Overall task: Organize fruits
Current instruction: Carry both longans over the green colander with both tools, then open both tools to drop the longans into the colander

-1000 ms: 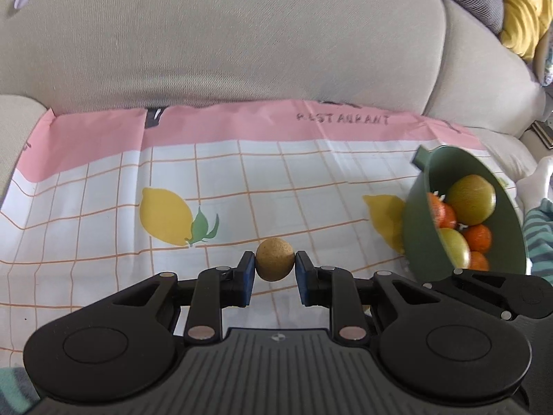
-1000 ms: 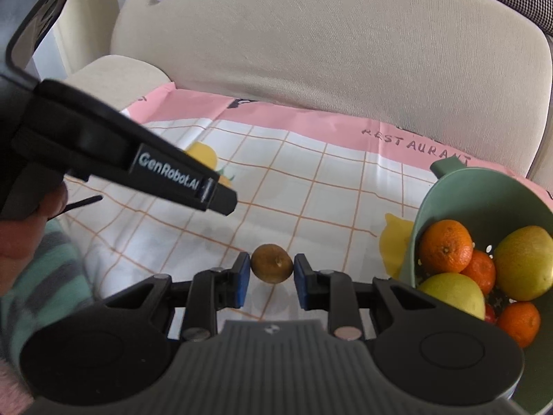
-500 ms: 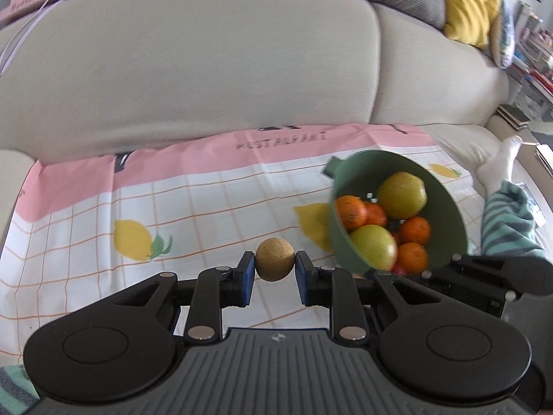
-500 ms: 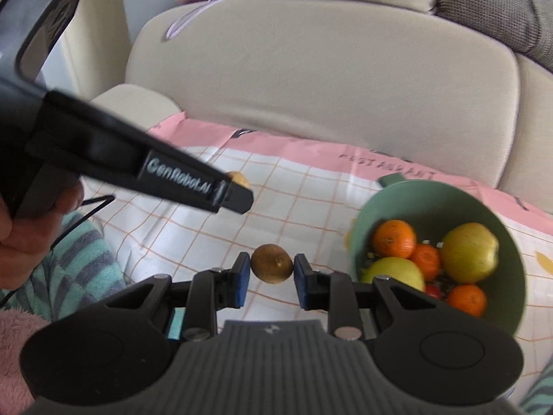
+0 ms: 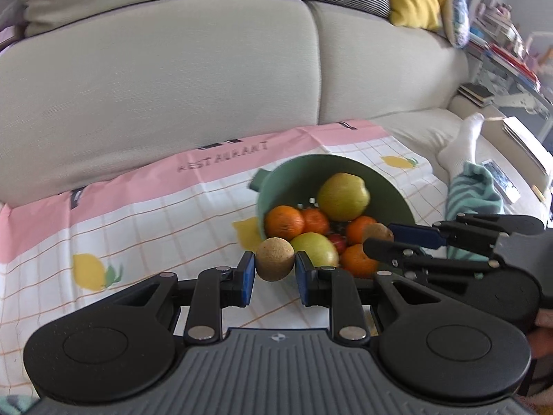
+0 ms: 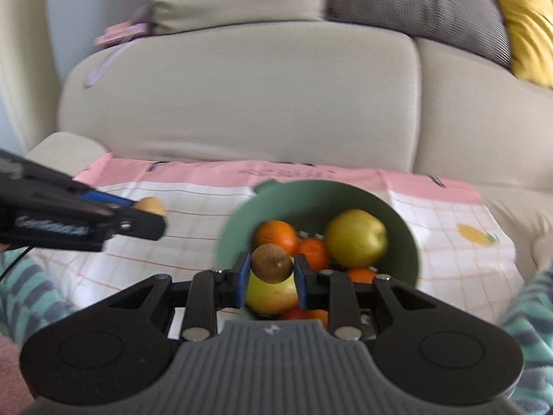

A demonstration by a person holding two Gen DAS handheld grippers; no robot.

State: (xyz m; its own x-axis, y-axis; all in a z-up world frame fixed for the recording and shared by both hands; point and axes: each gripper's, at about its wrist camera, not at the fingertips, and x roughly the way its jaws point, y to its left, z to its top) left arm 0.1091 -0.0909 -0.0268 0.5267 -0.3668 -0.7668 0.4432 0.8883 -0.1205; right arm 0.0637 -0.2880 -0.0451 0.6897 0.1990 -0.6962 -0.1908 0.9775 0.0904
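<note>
Both tongs grip small brown fruits above a sofa seat: the left tongs [image 5: 275, 278] pinch a pale tan fruit [image 5: 275, 258] at the near left rim of the green bowl [image 5: 287, 180], the right tongs [image 6: 271, 278] clamp a kiwi [image 6: 271, 263] over its near edge. Open lemon-print cloth [image 5: 145, 228] lies left. A second ago, the bowl sat far right of both.

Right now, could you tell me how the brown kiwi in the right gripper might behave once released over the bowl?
The kiwi is rounded, so it would likely roll. The green bowl looks tilted and holds piled fruit, so it may settle unpredictably.
</note>
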